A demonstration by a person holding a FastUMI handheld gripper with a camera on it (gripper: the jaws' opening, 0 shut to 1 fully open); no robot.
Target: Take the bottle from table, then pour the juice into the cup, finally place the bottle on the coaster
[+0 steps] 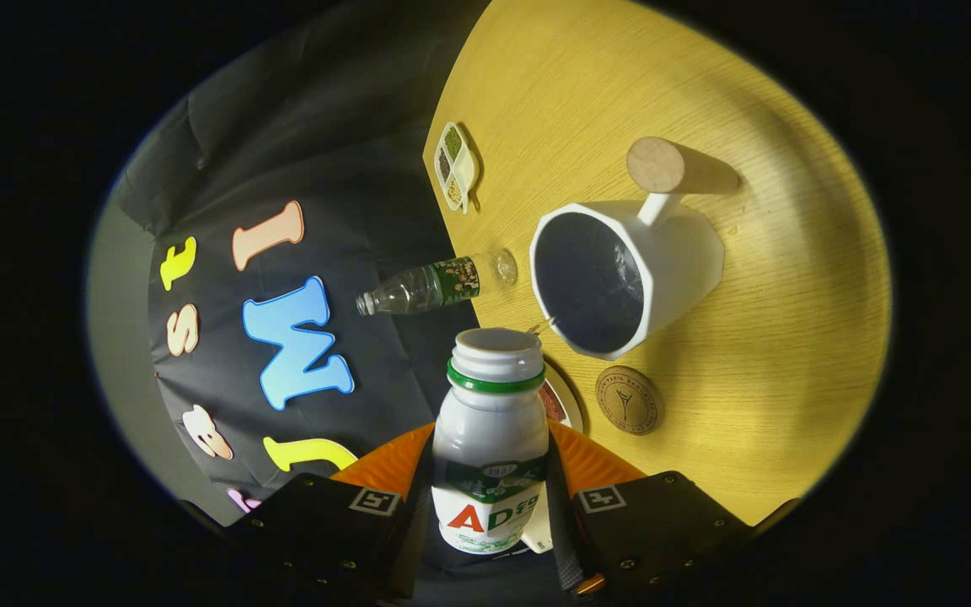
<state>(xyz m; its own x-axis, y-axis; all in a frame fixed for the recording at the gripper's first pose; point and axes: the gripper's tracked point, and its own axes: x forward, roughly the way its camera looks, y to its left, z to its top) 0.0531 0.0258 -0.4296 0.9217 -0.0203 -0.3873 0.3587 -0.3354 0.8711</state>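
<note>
- Both fingers of the hand-held gripper (pixel 492 506) are pressed against the sides of the bottle (pixel 490 438), which is held clamped between them, cap off, its mouth aimed toward the cup.
- The white cup (pixel 671 261) is seen just beyond the bottle's mouth on the yellow tabletop (pixel 789 354), apart from it.
- The round coaster (pixel 629 400) lies just beside the cup's rim, bare.
- A clear plastic bottle (pixel 435 287) and a small compartment dish (pixel 455 167) are set at the tabletop's edge.
- Open wood is left past the cup.
</note>
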